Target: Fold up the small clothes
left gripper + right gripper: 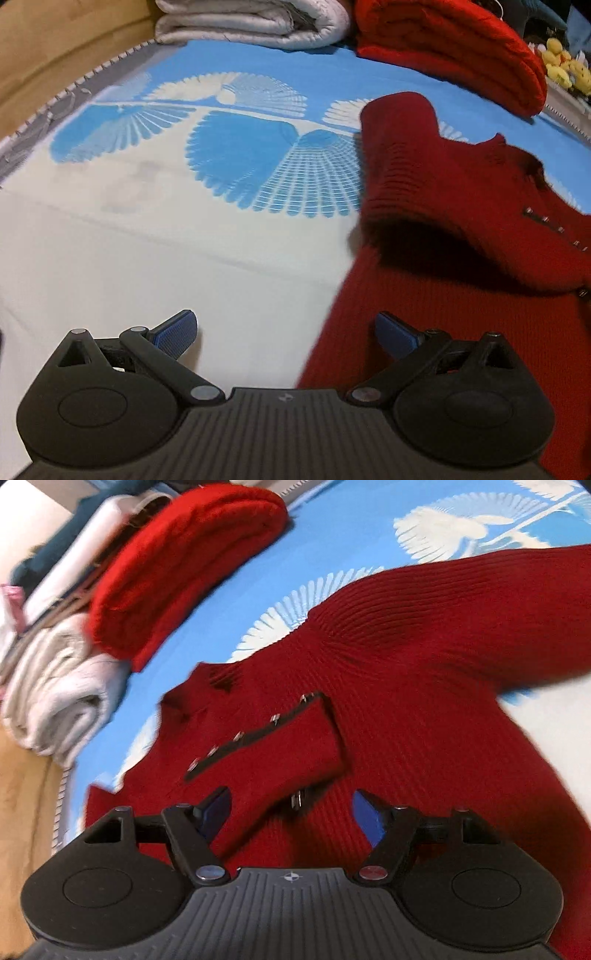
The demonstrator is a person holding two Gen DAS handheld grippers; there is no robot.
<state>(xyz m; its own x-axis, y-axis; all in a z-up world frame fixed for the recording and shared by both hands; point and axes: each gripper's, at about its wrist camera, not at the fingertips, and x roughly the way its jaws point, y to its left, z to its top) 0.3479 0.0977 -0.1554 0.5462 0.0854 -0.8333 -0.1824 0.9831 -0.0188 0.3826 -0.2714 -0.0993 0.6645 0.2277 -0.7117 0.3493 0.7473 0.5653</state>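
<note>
A dark red ribbed sweater [424,657] lies spread on a blue-and-white bedspread [207,229], one sleeve folded across its chest. The right gripper [291,812] hovers low over it, fingers spread and empty; the left gripper [286,332], fingers likewise apart, straddles the sweater's edge.
</note>
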